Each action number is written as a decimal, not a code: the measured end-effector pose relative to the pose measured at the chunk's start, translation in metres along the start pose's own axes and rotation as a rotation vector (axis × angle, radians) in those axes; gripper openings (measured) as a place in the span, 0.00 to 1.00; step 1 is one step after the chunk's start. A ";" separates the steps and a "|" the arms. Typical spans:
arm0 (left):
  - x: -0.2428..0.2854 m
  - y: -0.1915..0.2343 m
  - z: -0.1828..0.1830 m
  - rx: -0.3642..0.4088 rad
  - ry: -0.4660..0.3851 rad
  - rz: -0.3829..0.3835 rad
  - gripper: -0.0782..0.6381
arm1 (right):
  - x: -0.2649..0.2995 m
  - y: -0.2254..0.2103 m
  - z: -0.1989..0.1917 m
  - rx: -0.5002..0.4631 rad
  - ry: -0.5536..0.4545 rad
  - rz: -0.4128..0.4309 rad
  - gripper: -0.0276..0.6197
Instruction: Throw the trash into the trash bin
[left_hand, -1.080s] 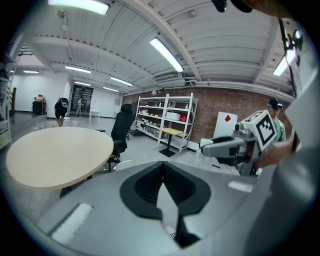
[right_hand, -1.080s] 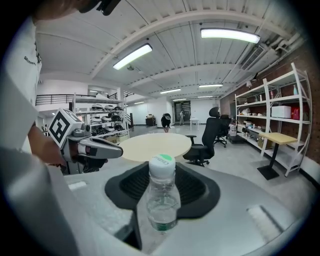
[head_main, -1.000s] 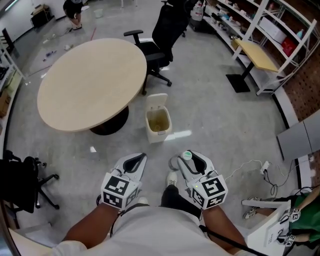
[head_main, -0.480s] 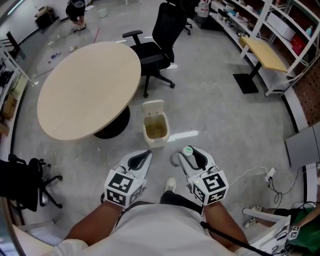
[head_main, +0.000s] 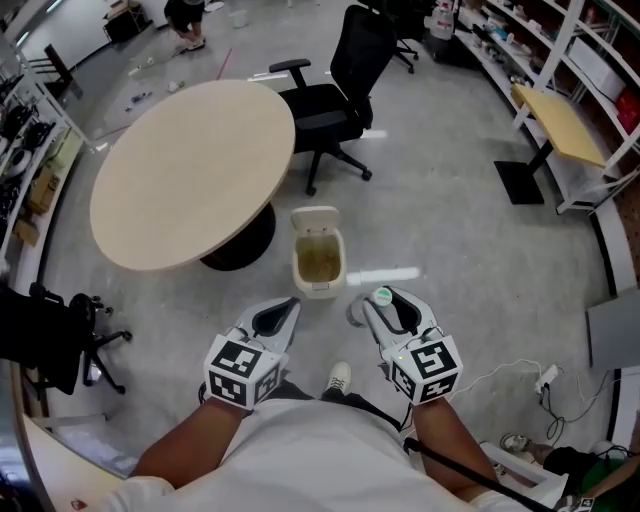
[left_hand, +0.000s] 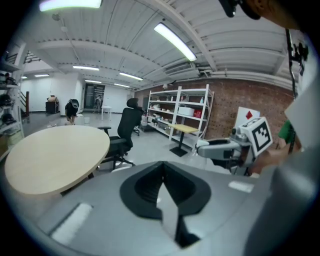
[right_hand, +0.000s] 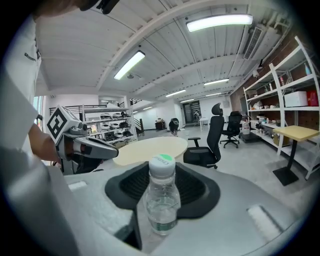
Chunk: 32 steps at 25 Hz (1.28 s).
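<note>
Now, in the head view, the trash bin (head_main: 318, 262) sits at the middle of the frame with its lid (head_main: 313, 216) tipped up and back. Its near wall is level with the tips of both grippers, where a second ago a strip of bare floor showed between them. The round table (head_main: 190, 170) and the office chair (head_main: 345, 105) have slid toward the right of the frame. I take this to mean the person has walked up to the bin, so carrying is nearly over and the drop comes next. The left gripper (head_main: 281, 311) is at lower centre-left and the right gripper (head_main: 386, 303) at lower centre-right. A bottle (head_main: 381, 298) pokes out of the right one, just right of the bin and not yet over its mouth.

In the left gripper view the jaws are pressed together at the tips with nothing between them. Beyond them lie the table at the left and shelving in the distance, and the right gripper reaches in from the right edge.

In the right gripper view the jaws are about halfway apart and clamped on the bottle, which stands upright between the pads at lower centre. It is clear plastic with a white cap topped in green. The grip looks steady, so a short reach to the left over the opening and then spreading the jaws should do it.
</note>
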<state>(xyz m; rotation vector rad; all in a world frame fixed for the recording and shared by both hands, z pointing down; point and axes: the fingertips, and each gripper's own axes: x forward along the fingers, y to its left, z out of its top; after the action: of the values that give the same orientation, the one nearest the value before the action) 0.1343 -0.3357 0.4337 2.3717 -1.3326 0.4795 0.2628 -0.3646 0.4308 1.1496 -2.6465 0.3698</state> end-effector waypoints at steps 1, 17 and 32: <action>0.000 0.000 0.000 0.000 0.005 0.007 0.12 | 0.001 -0.002 -0.001 0.005 0.000 0.006 0.29; 0.003 0.025 -0.004 -0.010 0.051 0.099 0.12 | 0.018 -0.008 -0.014 0.038 0.007 0.077 0.29; 0.033 0.034 -0.005 0.002 0.073 0.046 0.12 | 0.030 -0.013 -0.029 0.059 0.078 0.062 0.29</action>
<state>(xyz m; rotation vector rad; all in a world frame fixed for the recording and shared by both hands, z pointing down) 0.1207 -0.3736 0.4588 2.3059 -1.3577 0.5748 0.2559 -0.3842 0.4695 1.0494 -2.6239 0.4972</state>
